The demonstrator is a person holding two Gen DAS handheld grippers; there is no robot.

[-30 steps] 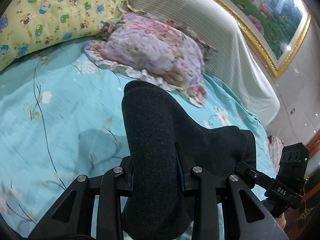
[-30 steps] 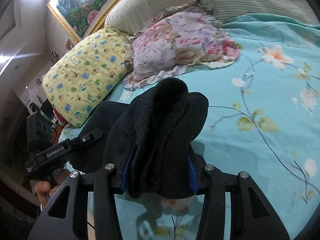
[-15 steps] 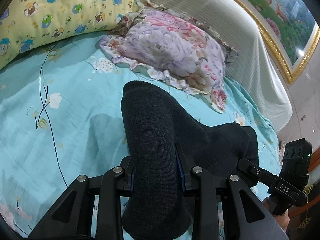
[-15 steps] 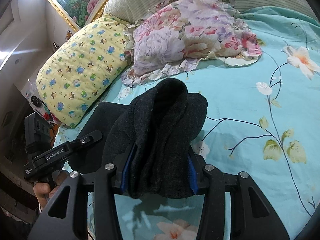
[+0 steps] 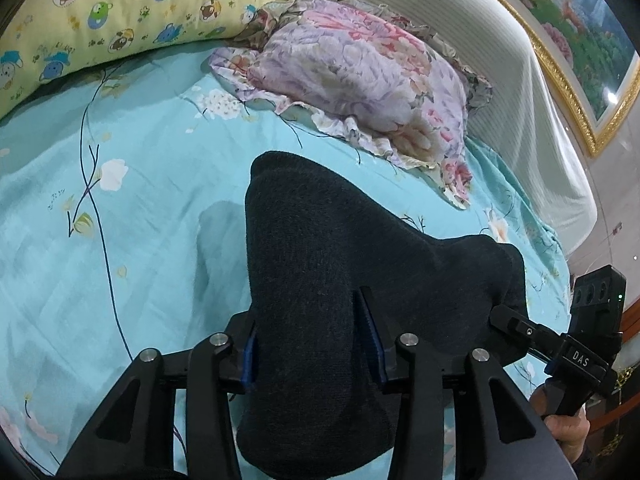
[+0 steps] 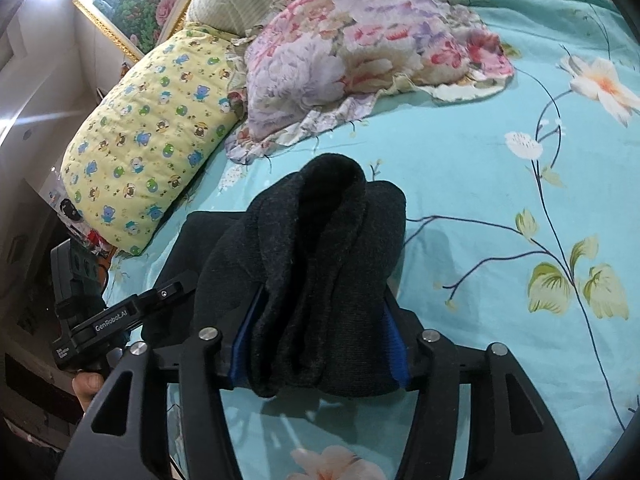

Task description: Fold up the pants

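The dark charcoal knit pants (image 5: 320,264) hang between both grippers above the turquoise floral bedsheet (image 5: 120,216). My left gripper (image 5: 310,344) is shut on one bunched edge of the pants, which bulges up over its fingers. My right gripper (image 6: 320,340) is shut on the other bunched edge of the pants (image 6: 320,248). The right gripper's body (image 5: 576,356) shows at the right of the left wrist view, and the left gripper's body (image 6: 108,320) at the left of the right wrist view. The fingertips are hidden by fabric.
A floral ruffled pillow (image 5: 360,76) and a yellow cartoon-print pillow (image 5: 100,12) lie at the head of the bed. A striped cover (image 5: 500,80) drapes the headboard under a gold-framed picture (image 5: 580,40). The bed's edge is at the right (image 5: 560,256).
Both grippers have carried the pants forward toward the pillows, which now look nearer and larger. The grips on the fabric are unchanged.
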